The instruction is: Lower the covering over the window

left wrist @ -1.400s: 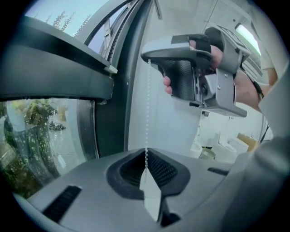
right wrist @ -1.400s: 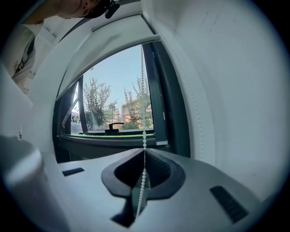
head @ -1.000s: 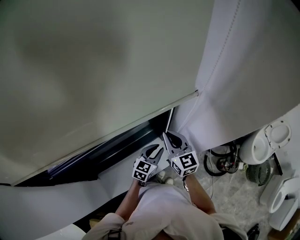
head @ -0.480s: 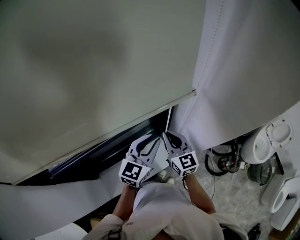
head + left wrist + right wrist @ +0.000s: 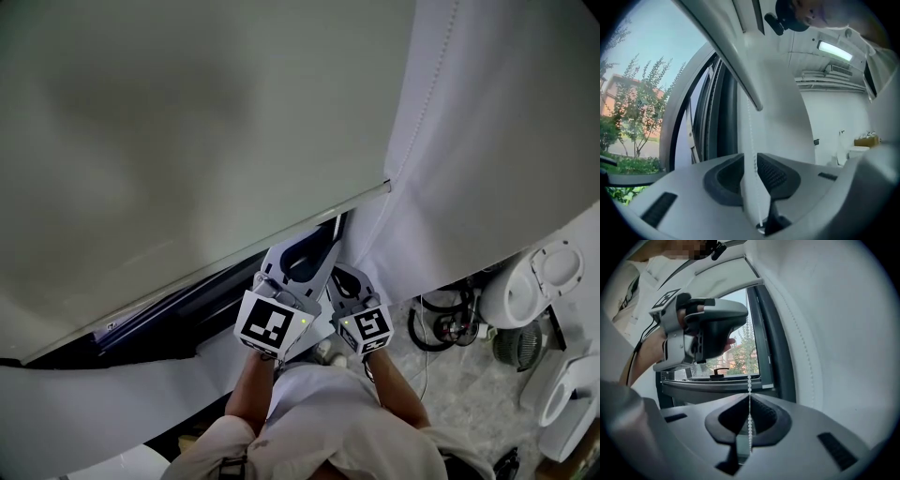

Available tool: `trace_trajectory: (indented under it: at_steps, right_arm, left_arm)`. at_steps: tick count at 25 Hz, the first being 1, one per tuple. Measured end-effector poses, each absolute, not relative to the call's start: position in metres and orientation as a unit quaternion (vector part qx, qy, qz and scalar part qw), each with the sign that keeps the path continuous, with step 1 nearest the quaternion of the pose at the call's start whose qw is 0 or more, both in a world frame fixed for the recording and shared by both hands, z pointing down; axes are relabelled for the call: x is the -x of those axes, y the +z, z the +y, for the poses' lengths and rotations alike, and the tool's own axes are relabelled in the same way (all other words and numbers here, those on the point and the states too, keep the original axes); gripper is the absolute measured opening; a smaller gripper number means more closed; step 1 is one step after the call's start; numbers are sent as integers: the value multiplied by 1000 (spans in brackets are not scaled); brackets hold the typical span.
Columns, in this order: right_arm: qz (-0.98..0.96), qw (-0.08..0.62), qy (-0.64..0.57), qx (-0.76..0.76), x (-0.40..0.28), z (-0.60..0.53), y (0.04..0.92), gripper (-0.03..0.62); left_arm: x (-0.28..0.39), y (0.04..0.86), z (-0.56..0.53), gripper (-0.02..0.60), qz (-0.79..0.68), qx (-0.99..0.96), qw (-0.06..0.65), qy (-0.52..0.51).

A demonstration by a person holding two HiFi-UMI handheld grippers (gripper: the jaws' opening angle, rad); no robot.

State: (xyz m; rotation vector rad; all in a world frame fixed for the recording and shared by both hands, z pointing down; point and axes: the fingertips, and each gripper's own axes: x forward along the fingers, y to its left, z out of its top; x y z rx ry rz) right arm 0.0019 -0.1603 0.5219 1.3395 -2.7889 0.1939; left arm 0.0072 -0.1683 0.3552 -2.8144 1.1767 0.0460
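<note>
Right gripper is clamped on the bead chain at the right edge of the window, apparently anchoring it; left gripper (held higher) pinches a white curtain edge; roller blind hangs partly lowered

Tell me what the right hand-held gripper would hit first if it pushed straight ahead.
Most likely the window frame: the right hand-held gripper, shut on the bead chain, points at its lower rail, left of the curtain. Depth is hard to judge.
</note>
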Motion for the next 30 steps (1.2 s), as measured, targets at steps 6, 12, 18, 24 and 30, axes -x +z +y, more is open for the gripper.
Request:
trace_trajectory:
  at_steps: [6, 12, 18, 24, 30]
  right_arm:
    - [-901, 23, 57, -430, 6, -155, 521, 0]
    - [-900, 49, 59, -430, 7, -157, 535, 0]
    - [-896, 96, 89, -424, 9, -154, 576, 2]
    - [-888, 140, 122, -421, 5, -147, 609, 6]
    - [-883, 160, 128, -422, -5, -134, 619, 78]
  left_arm:
    - [-17, 331, -173, 70, 381, 921, 74, 28]
    - [-19, 346, -174, 21, 390, 917, 76, 20]
    - [-17, 393, -182, 21, 400, 916, 37, -14]
    - [-18, 430, -184, 21, 399, 916, 8, -38]
    - [-14, 473, -187, 21, 402, 913, -8, -67]
